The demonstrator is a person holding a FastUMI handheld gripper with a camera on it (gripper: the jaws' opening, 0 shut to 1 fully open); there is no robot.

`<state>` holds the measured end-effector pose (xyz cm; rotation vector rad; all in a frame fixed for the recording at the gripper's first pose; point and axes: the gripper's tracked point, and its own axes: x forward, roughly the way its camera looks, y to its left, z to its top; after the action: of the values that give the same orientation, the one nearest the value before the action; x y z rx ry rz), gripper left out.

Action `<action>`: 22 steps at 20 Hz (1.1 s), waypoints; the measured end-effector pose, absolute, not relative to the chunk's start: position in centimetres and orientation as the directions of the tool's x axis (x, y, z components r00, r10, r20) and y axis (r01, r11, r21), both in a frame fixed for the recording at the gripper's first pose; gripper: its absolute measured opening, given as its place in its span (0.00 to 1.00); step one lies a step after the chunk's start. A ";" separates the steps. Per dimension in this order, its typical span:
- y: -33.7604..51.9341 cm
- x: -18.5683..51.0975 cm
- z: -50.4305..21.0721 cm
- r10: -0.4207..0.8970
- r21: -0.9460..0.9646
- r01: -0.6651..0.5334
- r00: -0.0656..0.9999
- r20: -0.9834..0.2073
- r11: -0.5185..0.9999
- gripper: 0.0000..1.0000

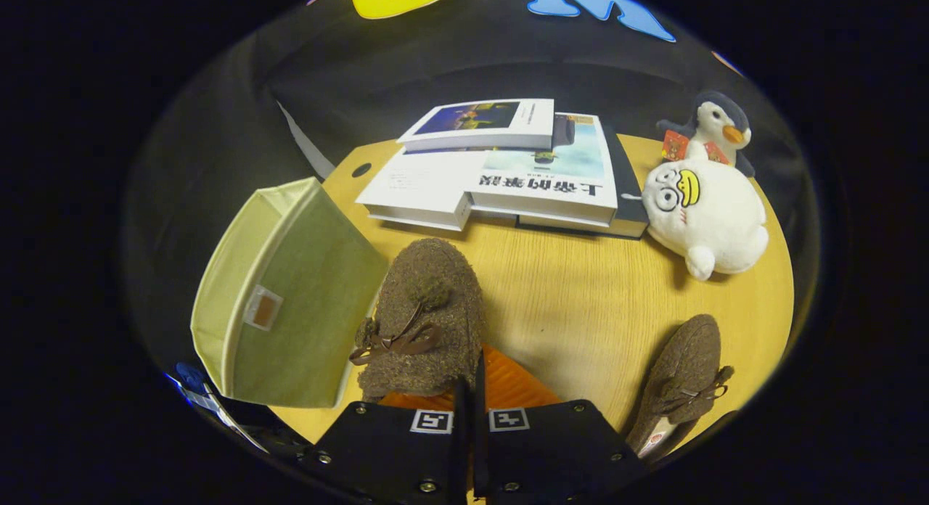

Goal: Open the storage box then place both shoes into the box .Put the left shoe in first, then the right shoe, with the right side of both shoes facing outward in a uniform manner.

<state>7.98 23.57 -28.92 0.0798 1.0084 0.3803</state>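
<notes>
Centrally, a soft, light, fuzzy brown shoe (pixel 424 316) hangs from the closed claw (pixel 469 389), pinched at its heel rim, the best purchase on limp fabric. Left: open green storage box (pixel 290 302). Lower right: second shoe (pixel 686 382) on the surface (pixel 580 294).
</notes>
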 end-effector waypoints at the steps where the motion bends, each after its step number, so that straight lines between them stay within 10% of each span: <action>1: 23.7 8.1 -27.5 0.348 0.238 -0.276 0.482 -0.804 0.931 0.04; 22: 40.1 7.8 -15.7 0.510 0.286 -0.484 0.432 -0.744 0.827 0.04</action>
<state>7.77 40.09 -15.65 0.0306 0.9385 0.6196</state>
